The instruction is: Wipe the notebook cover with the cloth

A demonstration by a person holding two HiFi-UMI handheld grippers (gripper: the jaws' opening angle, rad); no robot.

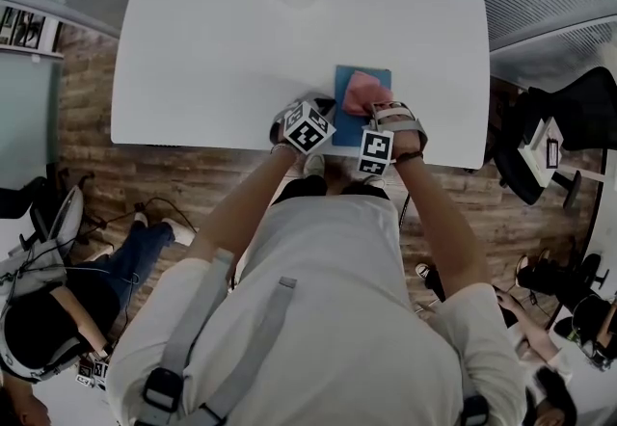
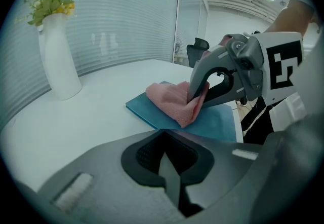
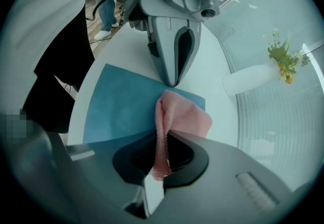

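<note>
The notebook lies flat in the middle of the right gripper view, near the table's front edge. The cloth is bunched on its upper right part. The right gripper is clenched on only a narrow fold of the cloth, so a hard stroke could pull the fold free.

The left gripper, jaws together and holding nothing, points down at the notebook's top edge in that view. If it is not pinning the cover, wiping may push the notebook toward the table edge.

Whether its tip touches the notebook or the table cannot be told. In the head view, the grippers cover the notebook's lower edge.
</note>
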